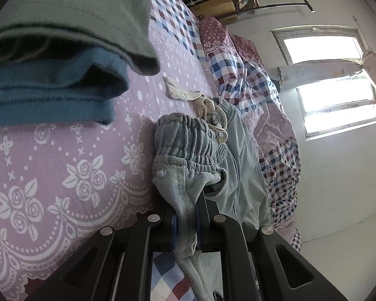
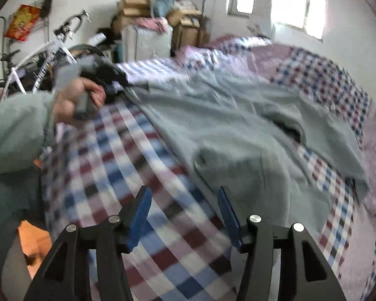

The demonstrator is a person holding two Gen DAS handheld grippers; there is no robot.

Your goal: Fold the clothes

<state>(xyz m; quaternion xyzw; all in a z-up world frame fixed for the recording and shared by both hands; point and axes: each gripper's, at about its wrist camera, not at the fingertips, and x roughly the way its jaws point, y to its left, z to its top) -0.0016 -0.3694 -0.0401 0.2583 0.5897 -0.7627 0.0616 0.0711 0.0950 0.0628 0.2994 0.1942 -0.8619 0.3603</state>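
Pale blue-grey trousers (image 1: 188, 148) with an elastic waistband lie on the bed. My left gripper (image 1: 186, 228) is shut on their waistband edge. In the right wrist view the same trousers (image 2: 238, 125) spread across the checked bedsheet (image 2: 137, 175), and the left gripper (image 2: 115, 80) pinches one end of them at the far left. My right gripper (image 2: 184, 215) is open and empty, hovering over the checked sheet just short of the trousers' near edge. A folded stack of a grey garment (image 1: 70, 12) over a blue one (image 1: 50, 92) sits on the pink floral cover (image 1: 62, 175).
A cream cloth scrap (image 1: 178, 91) lies on the pink cover beyond the trousers. A bunched checked quilt (image 1: 250, 82) lies along the wall side. A bicycle (image 2: 45, 57), boxes (image 2: 135, 5) and a suitcase (image 2: 148, 40) stand past the bed. Windows (image 2: 295, 2) are bright.
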